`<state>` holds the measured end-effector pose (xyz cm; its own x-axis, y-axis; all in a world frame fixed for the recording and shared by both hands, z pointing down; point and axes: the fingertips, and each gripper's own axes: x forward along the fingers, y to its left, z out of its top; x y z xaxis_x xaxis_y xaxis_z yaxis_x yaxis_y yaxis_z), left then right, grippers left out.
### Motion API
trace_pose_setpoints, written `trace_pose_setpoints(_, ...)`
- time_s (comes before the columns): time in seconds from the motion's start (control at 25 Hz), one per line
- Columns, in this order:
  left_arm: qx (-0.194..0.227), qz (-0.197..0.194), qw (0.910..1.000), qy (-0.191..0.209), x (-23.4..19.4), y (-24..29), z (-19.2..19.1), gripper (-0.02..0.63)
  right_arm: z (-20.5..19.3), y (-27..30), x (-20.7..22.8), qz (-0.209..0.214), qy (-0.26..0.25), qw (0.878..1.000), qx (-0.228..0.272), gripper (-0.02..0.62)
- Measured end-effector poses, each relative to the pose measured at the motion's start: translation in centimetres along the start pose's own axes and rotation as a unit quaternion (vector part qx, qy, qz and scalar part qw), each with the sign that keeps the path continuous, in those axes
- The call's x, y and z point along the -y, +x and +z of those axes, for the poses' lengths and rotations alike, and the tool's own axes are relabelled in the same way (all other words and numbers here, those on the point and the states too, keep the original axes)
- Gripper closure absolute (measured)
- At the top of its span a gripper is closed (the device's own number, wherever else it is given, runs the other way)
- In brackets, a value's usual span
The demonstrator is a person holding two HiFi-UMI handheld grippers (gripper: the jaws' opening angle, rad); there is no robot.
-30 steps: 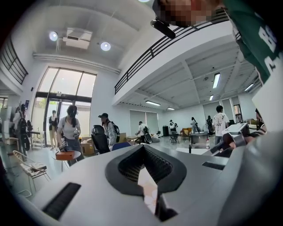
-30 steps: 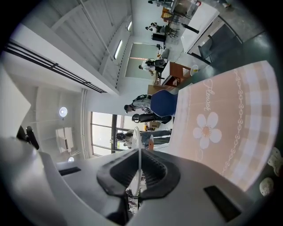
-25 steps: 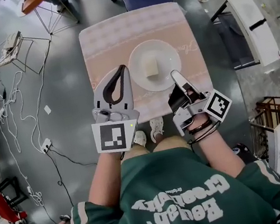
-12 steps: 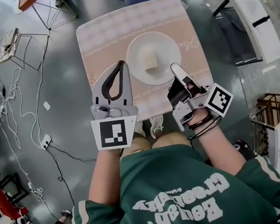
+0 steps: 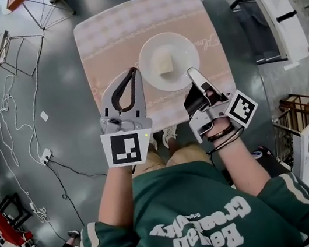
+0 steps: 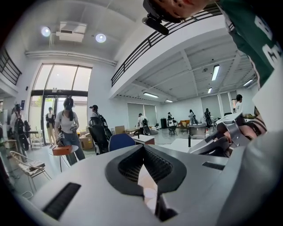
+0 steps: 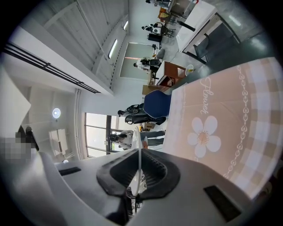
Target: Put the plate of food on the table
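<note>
The plate with its pale block of food sits over the middle of the table, so the carrying looks done. I cannot tell whether the plate rests on the cloth or hangs just above it.

The right gripper is at the table's near edge, its fingers pinching the plate's thin white rim. The left gripper is over the table's near left part, its fingers pressed together on nothing, apart from the plate.

What is left, by my judgement, is settling the plate flat, letting go of the rim and drawing the right gripper back.
</note>
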<state>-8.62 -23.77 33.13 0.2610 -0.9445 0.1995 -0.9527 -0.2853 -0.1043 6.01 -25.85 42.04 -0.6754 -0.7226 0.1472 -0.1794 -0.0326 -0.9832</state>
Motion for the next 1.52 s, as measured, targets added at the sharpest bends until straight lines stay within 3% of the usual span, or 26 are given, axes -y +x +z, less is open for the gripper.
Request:
trace_pose_setpoints(0.44,-0.046,-0.011,0.9984,-0.033,-1.6,1.0,-6.4,0.597,-1.5,2.2,5.2,-0.042,0.007,0.999,-0.008,0.572)
trace_pose_setpoints(0.68,-0.058,-0.015,0.9979,-0.024,-1.8,1.5,-8.5,0.597,-2.0,3.4,6.6,-0.052,0.011,0.999,-0.013,0.572)
trace_pose_setpoints(1.04,-0.058,-0.017,0.9975,-0.037,-2.6,3.3,-10.4,0.597,-2.3,6.0,8.5,-0.061,0.008,0.998,-0.017,0.572)
trace_pose_setpoints(1.2,-0.064,-0.028,0.9974,-0.020,-2.2,3.7,-10.9,0.597,-2.6,6.4,9.5,-0.066,0.008,0.998,-0.022,0.572)
trace_pose_setpoints(1.36,-0.066,-0.033,0.9965,-0.039,-2.1,4.3,-12.0,0.597,-2.6,6.5,11.0,-0.078,0.013,0.997,-0.016,0.572)
trace_pose_setpoints(1.52,-0.067,-0.046,0.9963,-0.027,-1.6,4.5,-12.8,0.597,-2.4,6.3,12.4,-0.093,0.013,0.996,-0.006,0.572)
